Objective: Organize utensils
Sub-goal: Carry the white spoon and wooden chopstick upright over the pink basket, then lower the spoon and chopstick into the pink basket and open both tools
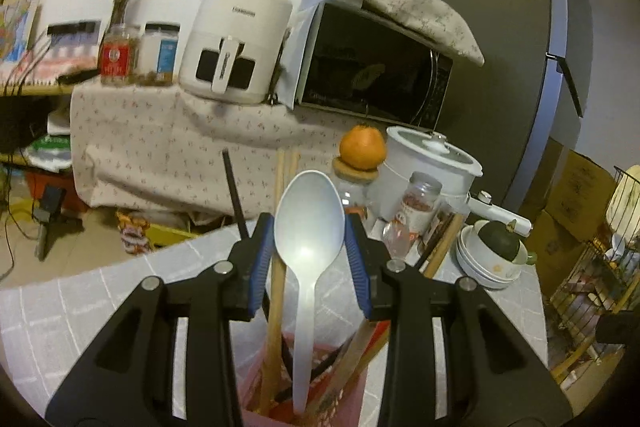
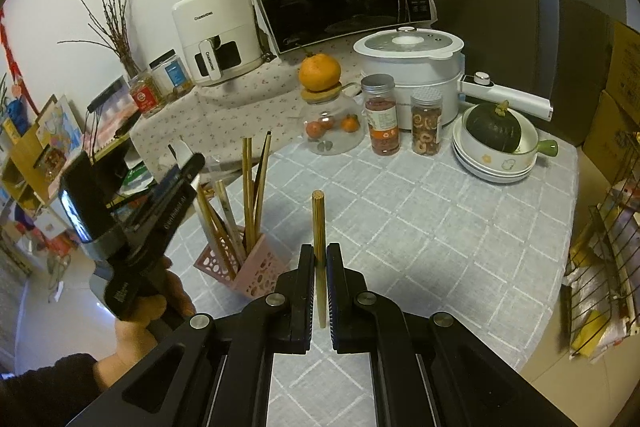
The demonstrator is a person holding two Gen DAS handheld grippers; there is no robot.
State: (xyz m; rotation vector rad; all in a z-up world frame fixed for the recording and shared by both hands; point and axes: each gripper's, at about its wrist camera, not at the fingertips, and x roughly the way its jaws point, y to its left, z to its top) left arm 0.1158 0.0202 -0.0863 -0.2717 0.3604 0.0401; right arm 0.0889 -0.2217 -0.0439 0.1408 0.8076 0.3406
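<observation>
Our left gripper (image 1: 309, 227) clamps the bowl of a white plastic spoon (image 1: 308, 227), whose handle already stands in the pink perforated plastic holder (image 2: 256, 273) directly below. We should lower it straight, then release. Our right gripper (image 2: 319, 267) is closed on a round wooden chopstick (image 2: 319, 227), to the right of the holder. The holder contains wooden and dark chopsticks (image 2: 250, 195).

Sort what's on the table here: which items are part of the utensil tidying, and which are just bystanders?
Part of the job:
white plastic spoon in the left gripper
wooden chopstick clamped in the right gripper
pink utensil holder with chopsticks

Just lying about:
orange on glass jar
two snack jars
white pot
squash in stacked bowls
</observation>
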